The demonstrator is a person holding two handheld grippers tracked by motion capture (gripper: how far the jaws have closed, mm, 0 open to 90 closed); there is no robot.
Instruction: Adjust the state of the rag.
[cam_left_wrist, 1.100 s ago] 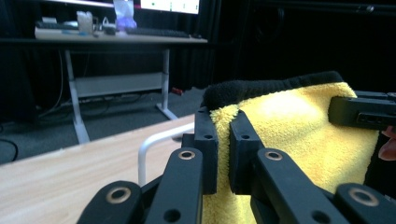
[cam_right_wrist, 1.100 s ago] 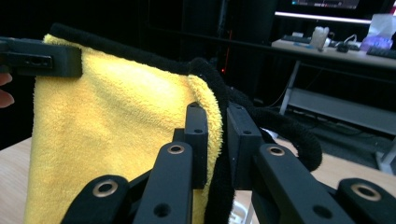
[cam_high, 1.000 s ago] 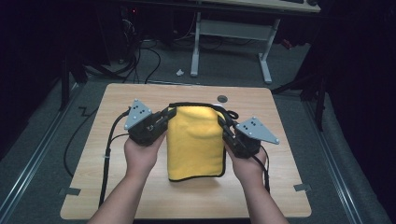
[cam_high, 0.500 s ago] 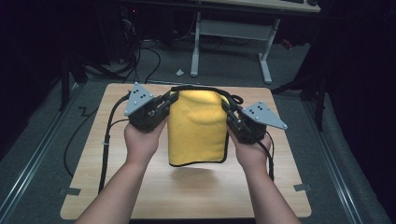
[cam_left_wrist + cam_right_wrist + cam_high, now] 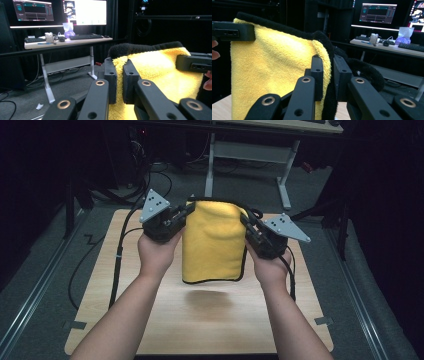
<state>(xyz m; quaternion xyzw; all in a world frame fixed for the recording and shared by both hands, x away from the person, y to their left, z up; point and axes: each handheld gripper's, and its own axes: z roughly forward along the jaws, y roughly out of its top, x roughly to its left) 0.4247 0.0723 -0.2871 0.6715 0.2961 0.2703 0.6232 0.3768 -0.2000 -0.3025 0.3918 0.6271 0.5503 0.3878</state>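
A yellow towel with a black edge [image 5: 212, 242] hangs in the air above the wooden table [image 5: 210, 320], stretched between both grippers. My left gripper [image 5: 186, 212] is shut on its upper left corner, and in the left gripper view the towel [image 5: 160, 67] is pinched between the jaws of that gripper [image 5: 119, 82]. My right gripper [image 5: 246, 222] is shut on the upper right corner; in the right gripper view the towel [image 5: 274, 72] folds into the closed jaws of the gripper [image 5: 328, 77]. The towel's lower edge hangs free above the tabletop.
Black cables [image 5: 120, 255] trail from the grippers over the table's left and right sides. A desk frame with white legs [image 5: 285, 180] stands on the floor behind the table. A desk with monitors and a keyboard [image 5: 67, 37] is farther back.
Both grippers have lifted the towel off the table and raised it away from the person; it now hangs vertically instead of lying flat.
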